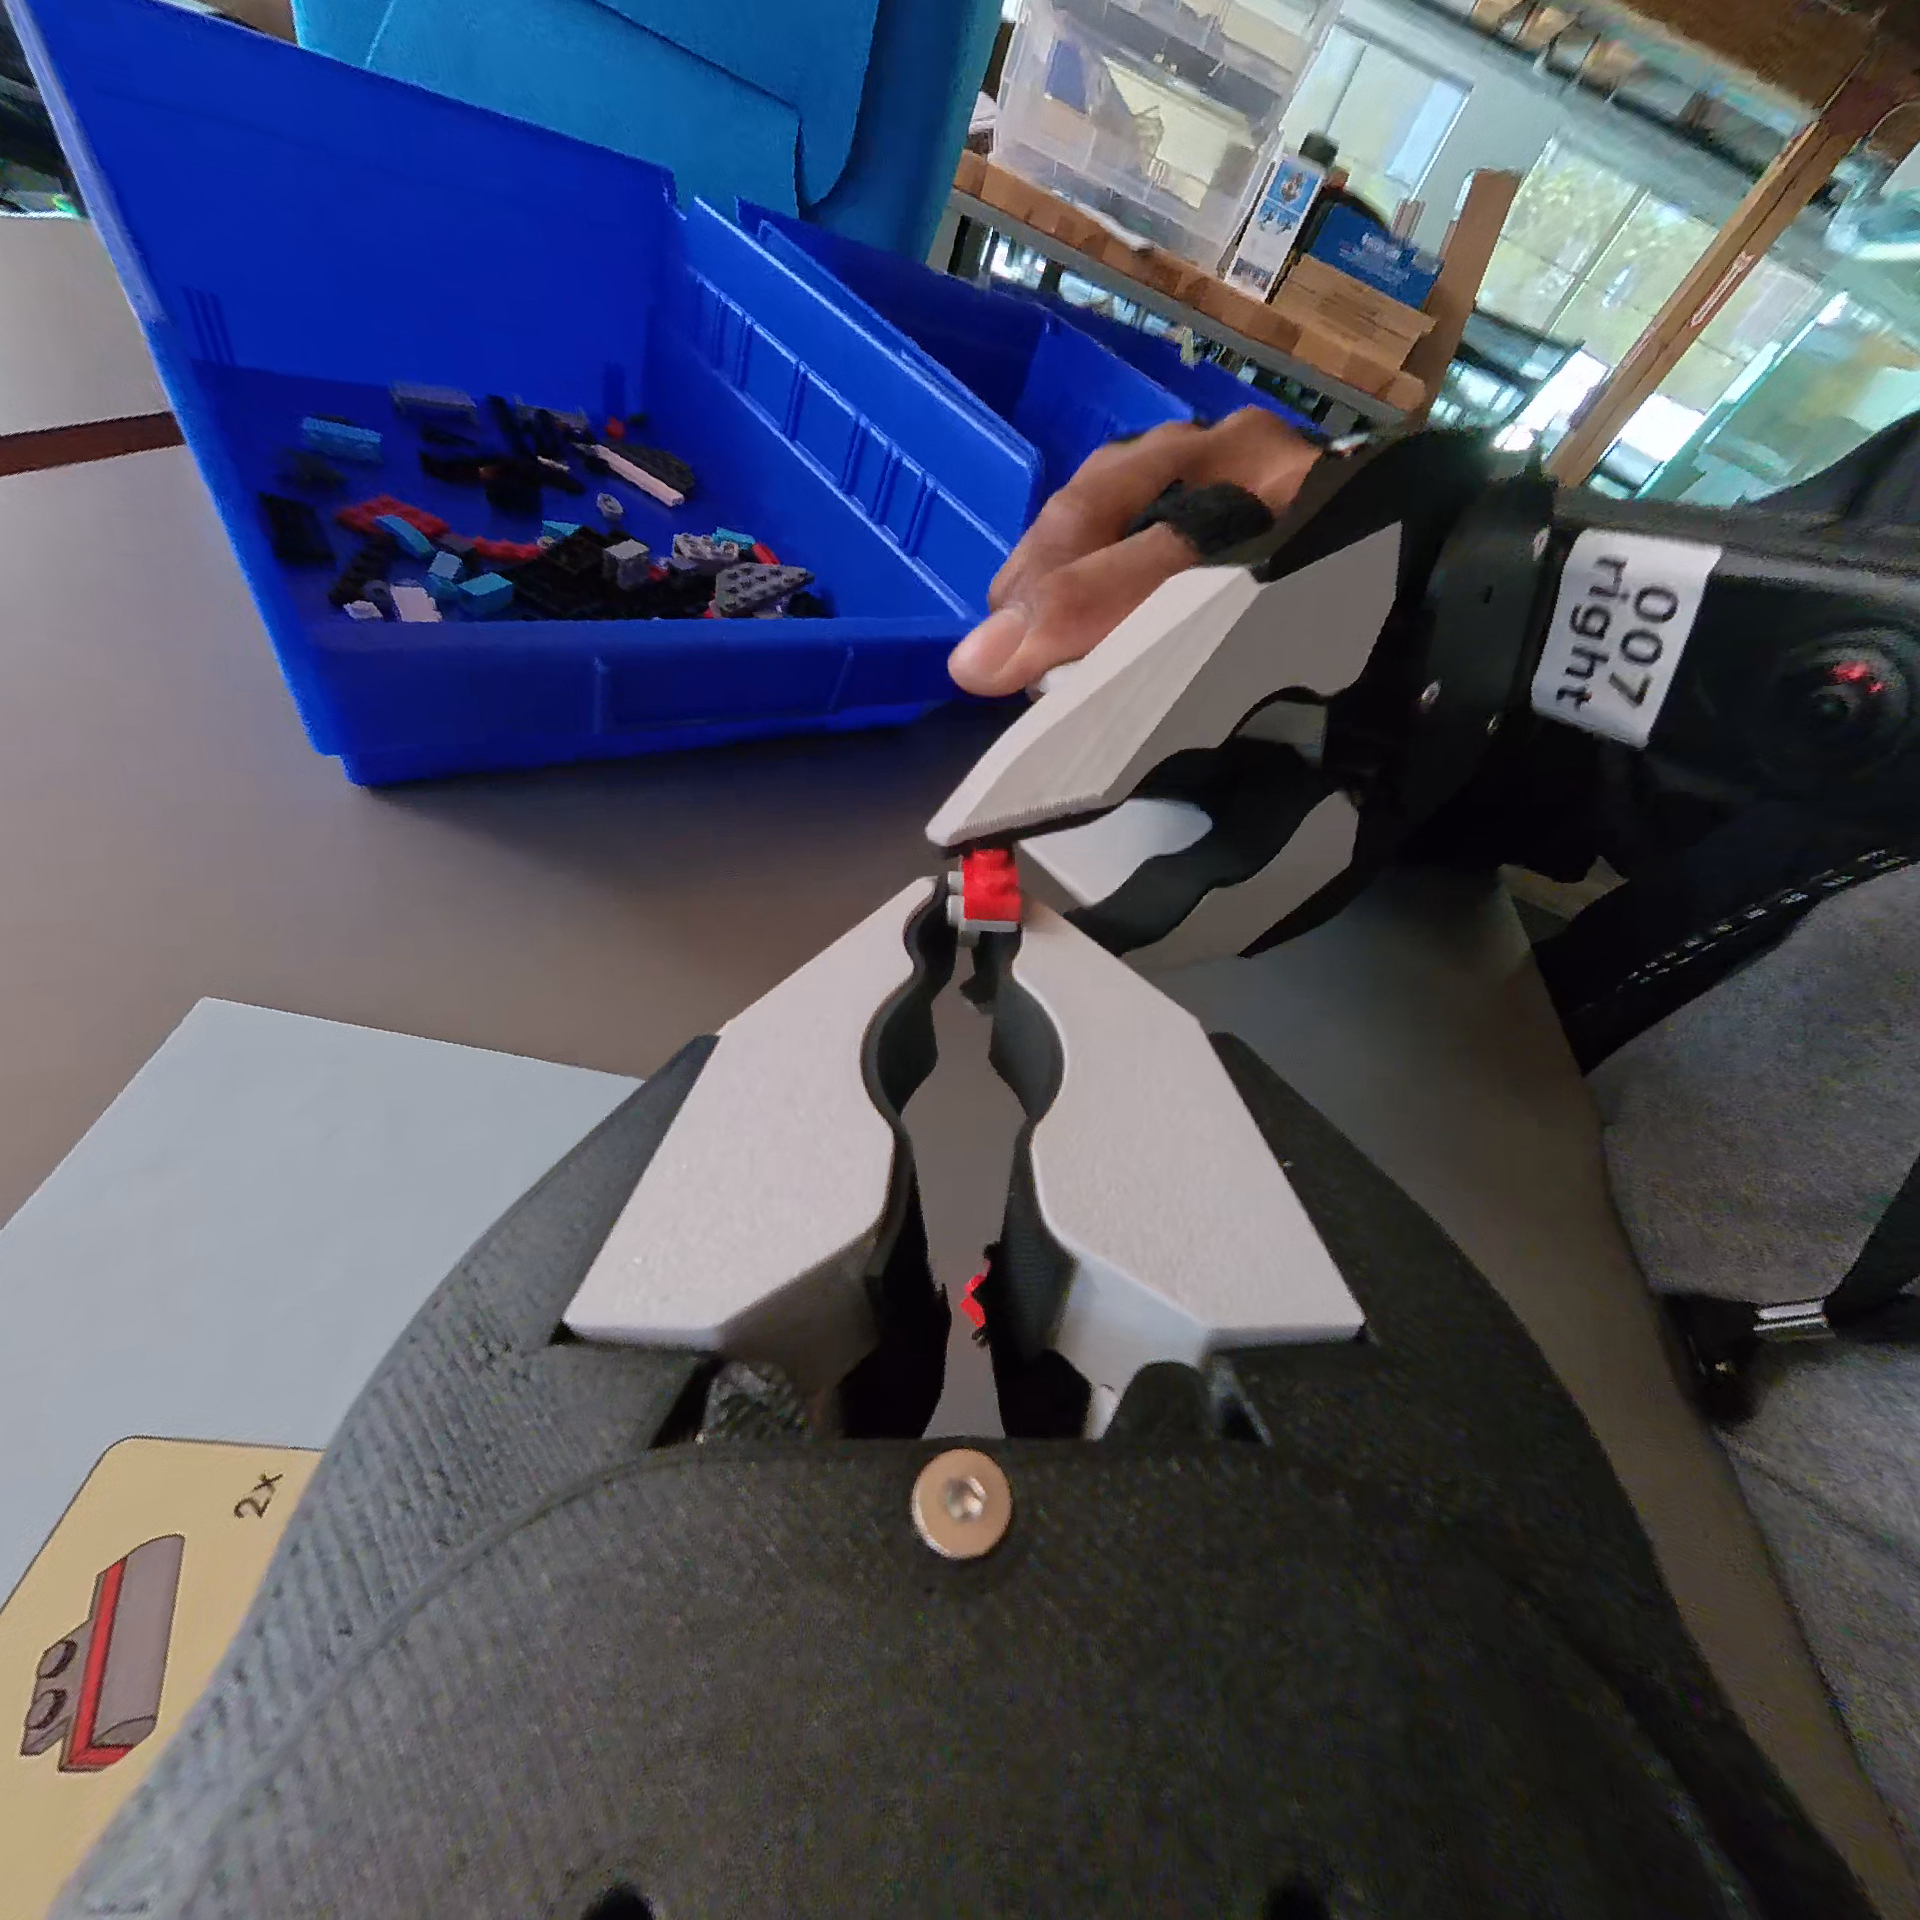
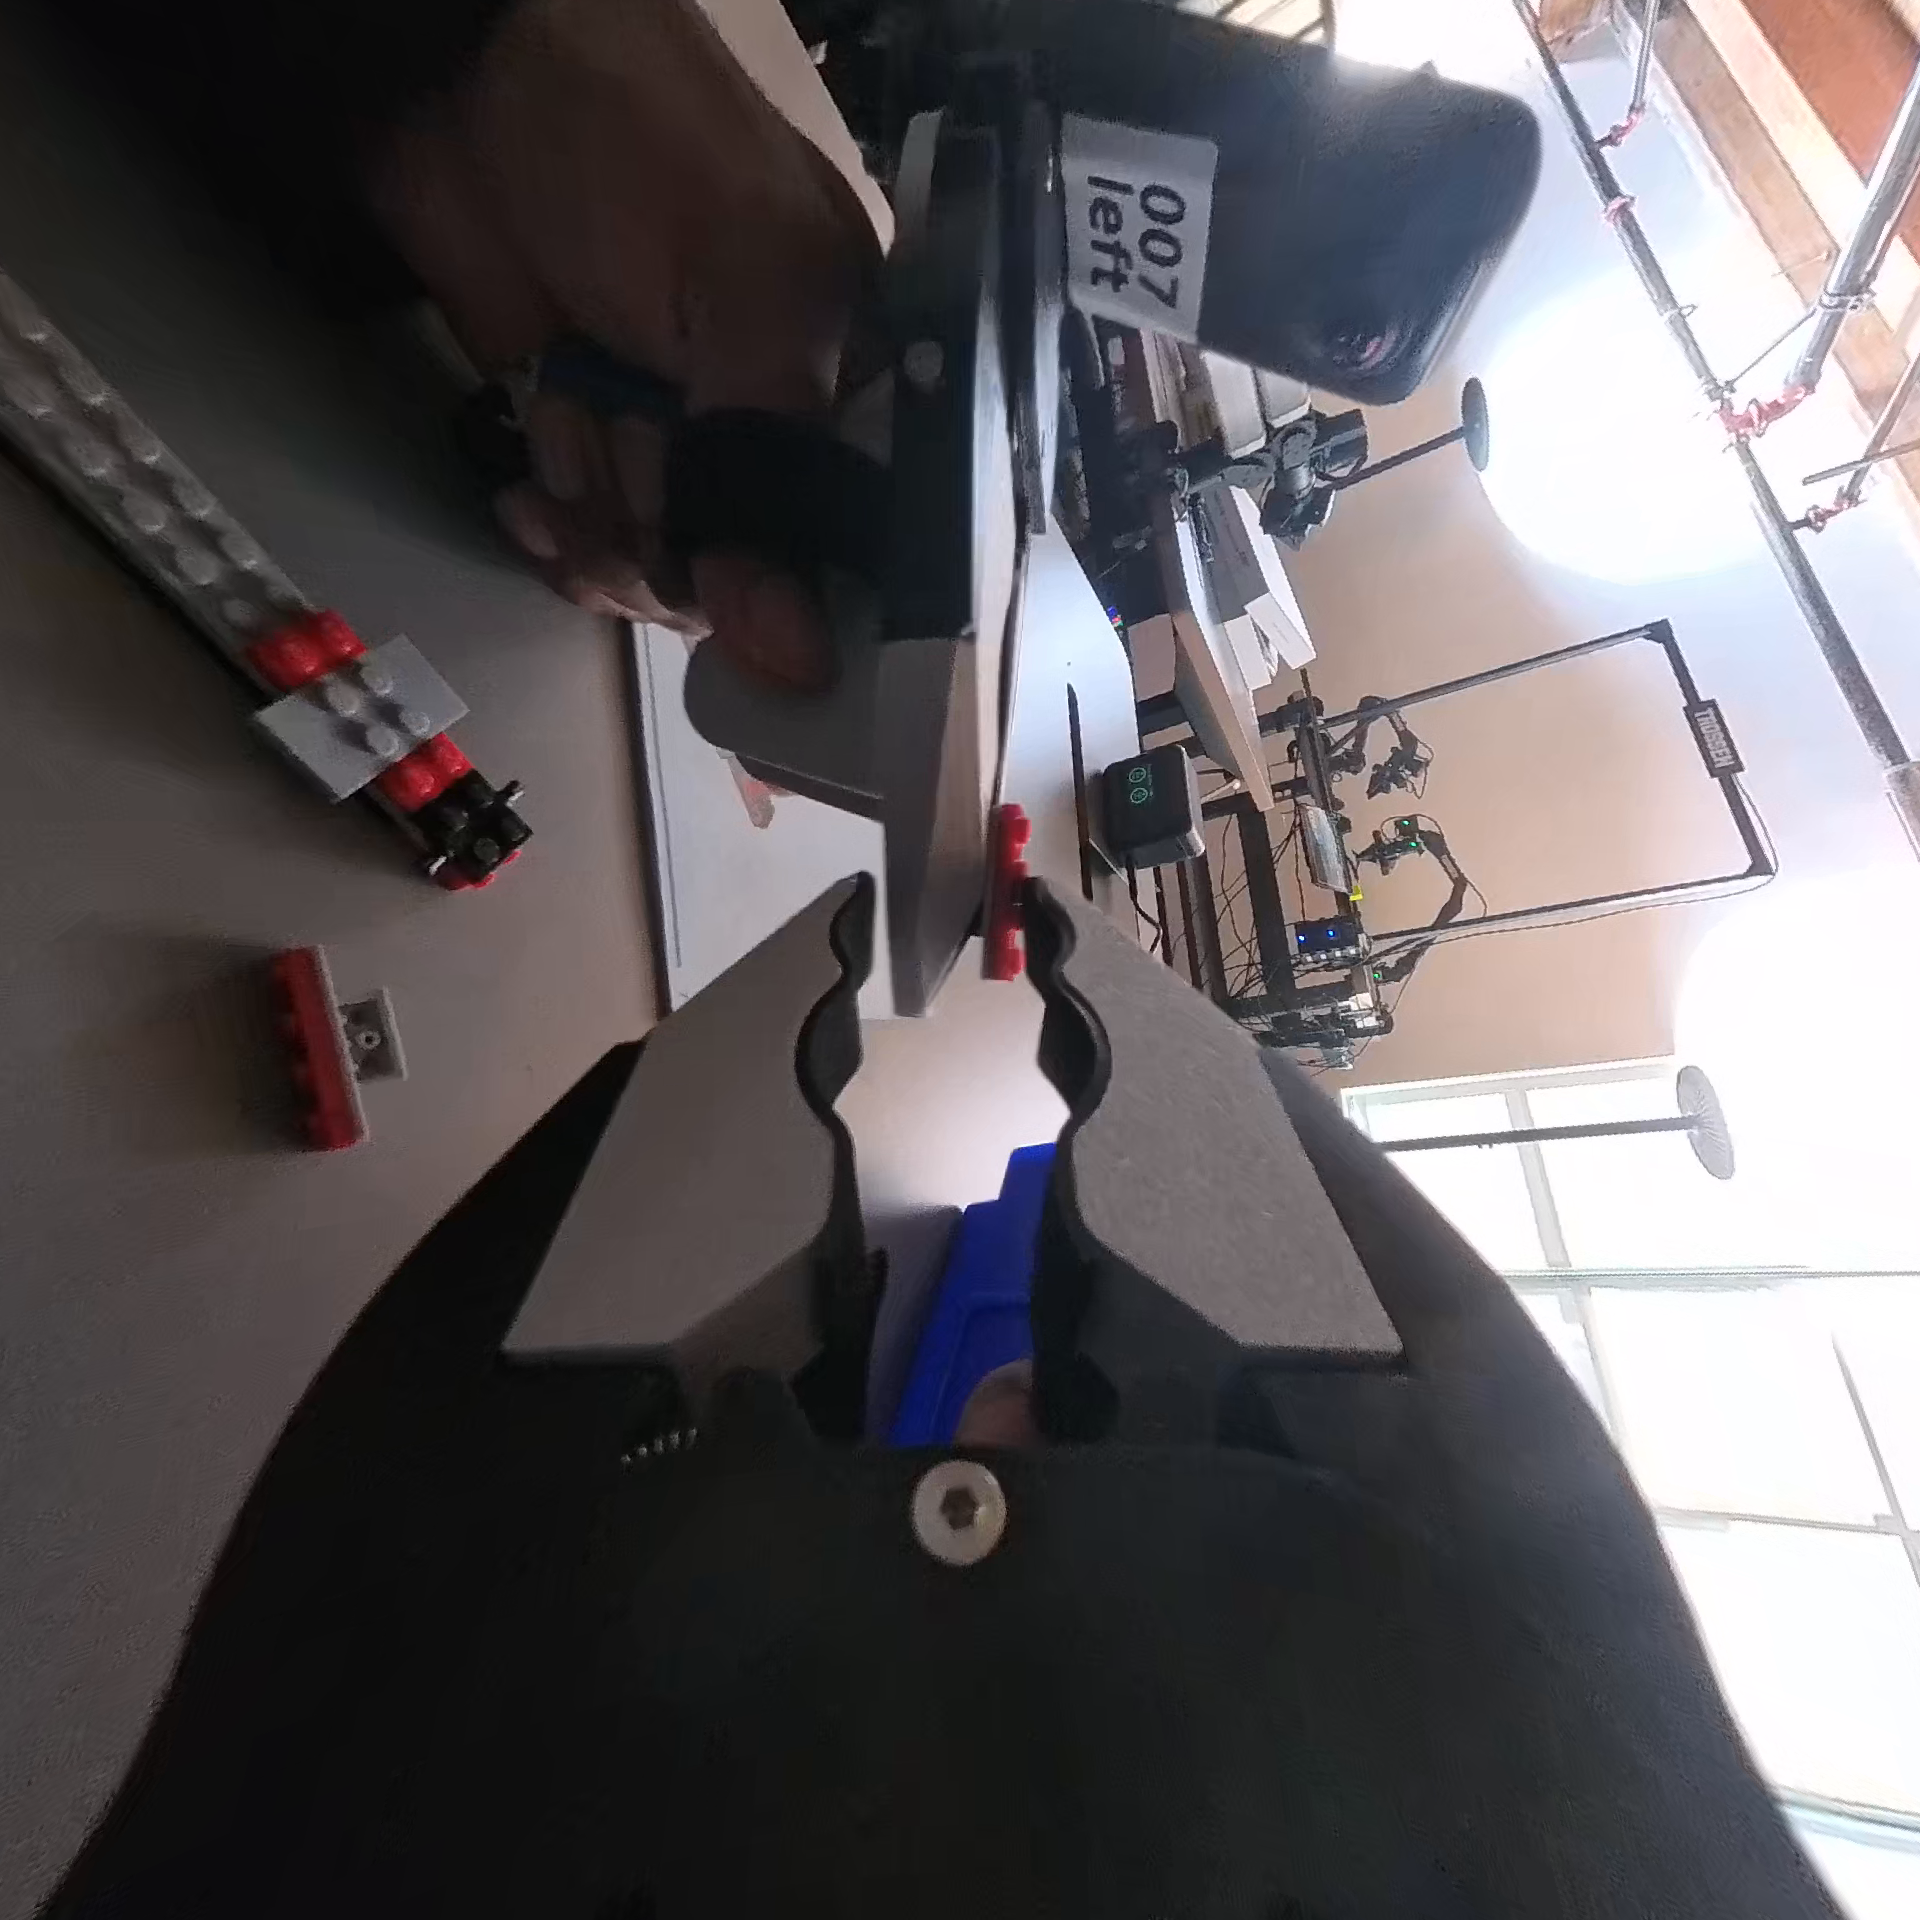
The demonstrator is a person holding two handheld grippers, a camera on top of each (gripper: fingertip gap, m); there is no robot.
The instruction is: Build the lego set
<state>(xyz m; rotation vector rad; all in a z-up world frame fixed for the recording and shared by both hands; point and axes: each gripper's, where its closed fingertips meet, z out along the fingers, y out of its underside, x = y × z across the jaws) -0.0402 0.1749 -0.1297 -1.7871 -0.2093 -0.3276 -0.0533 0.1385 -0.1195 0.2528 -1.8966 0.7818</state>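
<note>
My left gripper (image 1: 971, 909) is shut on a small red and grey lego piece (image 1: 987, 881), held at its fingertips above the table. My right gripper (image 2: 951, 894) is open and straddles the left gripper's tip. One of its fingertips (image 2: 1039, 899) touches the red plate (image 2: 1006, 894). In the left wrist view the right gripper (image 1: 987, 847) comes in from the right, its upper finger resting on top of the red piece. A long grey plate build with red and black bricks (image 2: 353, 717) and a small red and grey sub-assembly (image 2: 322, 1049) lie on the table.
A blue bin (image 1: 644, 665) holding several loose lego pieces (image 1: 520, 540) stands at the back left, with a second blue bin behind it. The instruction booklet (image 1: 208, 1247) lies under my left gripper. A person's hand (image 1: 1081, 561) holds the right gripper. Less than 4 cm separates the two grippers' tips.
</note>
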